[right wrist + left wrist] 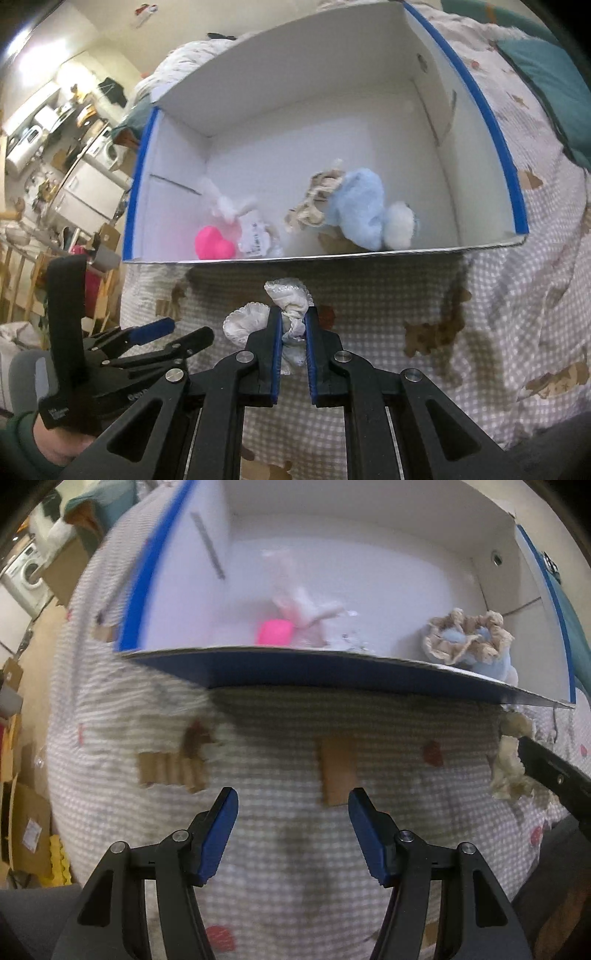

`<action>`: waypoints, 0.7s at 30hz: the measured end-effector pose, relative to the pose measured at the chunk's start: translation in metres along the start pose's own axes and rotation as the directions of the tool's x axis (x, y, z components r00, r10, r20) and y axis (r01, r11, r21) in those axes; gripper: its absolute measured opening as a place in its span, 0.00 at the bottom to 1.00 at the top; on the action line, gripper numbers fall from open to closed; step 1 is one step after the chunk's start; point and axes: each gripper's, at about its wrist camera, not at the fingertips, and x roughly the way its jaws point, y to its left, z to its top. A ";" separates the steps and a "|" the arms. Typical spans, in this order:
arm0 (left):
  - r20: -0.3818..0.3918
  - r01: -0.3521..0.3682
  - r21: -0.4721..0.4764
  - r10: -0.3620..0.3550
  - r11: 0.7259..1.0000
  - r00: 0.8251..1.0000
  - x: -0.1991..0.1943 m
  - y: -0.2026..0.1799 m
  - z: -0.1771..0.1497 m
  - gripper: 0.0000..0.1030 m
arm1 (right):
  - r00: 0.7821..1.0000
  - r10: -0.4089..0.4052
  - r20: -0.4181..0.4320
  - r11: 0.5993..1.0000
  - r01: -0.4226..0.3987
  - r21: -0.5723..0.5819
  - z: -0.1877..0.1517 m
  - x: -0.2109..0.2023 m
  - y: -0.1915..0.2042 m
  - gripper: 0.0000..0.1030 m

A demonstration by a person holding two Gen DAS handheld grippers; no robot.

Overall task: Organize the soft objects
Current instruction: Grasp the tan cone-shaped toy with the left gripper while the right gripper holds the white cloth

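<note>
A white cardboard box with blue edges (491, 118) stands on a checked bedspread (388, 295); it also shows in the left wrist view (332, 664). Inside lie a pink heart toy (212, 242), a white plush rabbit (236, 210) and a light blue plush with a beige frilly cloth (360, 206). My right gripper (293, 317) is shut on a white frilly cloth (288, 299), held just in front of the box. My left gripper (293, 799) is open and empty above the bedspread; it also shows in the right wrist view (184, 332), at the lower left.
The bedspread (277, 738) carries brown animal prints and red spots. A teal cushion (546, 85) lies beyond the box on the right. Cardboard boxes (22, 812), a washing machine (26, 576) and kitchen clutter fill the room on the left.
</note>
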 end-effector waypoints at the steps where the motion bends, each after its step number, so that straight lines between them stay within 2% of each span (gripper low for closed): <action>1: -0.004 0.010 0.000 -0.010 1.000 1.000 0.003 -0.005 0.003 0.57 | 1.000 0.002 -0.001 1.000 -0.002 0.010 0.001 0.000 -0.003 0.13; 5: -0.040 0.059 -0.030 -0.060 0.998 0.997 0.023 -0.016 0.014 0.47 | 1.000 0.003 -0.001 1.000 -0.003 0.018 0.000 0.000 -0.003 0.13; 7: -0.070 0.057 -0.040 -0.060 0.998 0.996 0.035 -0.019 0.018 0.30 | 1.000 -0.001 -0.003 1.000 0.001 0.017 0.000 0.002 -0.002 0.13; 9: -0.100 0.043 -0.034 -0.046 0.998 0.994 0.045 -0.021 0.019 0.27 | 1.000 -0.003 -0.007 1.000 0.003 0.015 0.000 0.003 -0.002 0.13; 12: -0.083 0.042 -0.020 -0.043 0.999 0.996 0.045 -0.024 0.018 0.10 | 1.000 -0.010 -0.012 1.000 0.010 0.011 0.000 0.008 0.001 0.13; 15: -0.072 0.048 -0.011 -0.049 0.999 0.996 0.038 -0.024 0.015 0.06 | 1.000 -0.018 -0.016 1.000 0.018 0.009 0.000 0.011 0.003 0.13; 21: -0.020 0.050 -0.039 -0.051 0.998 0.999 0.005 -0.014 0.005 0.06 | 0.999 -0.035 -0.020 0.999 0.035 0.011 0.000 0.013 0.004 0.13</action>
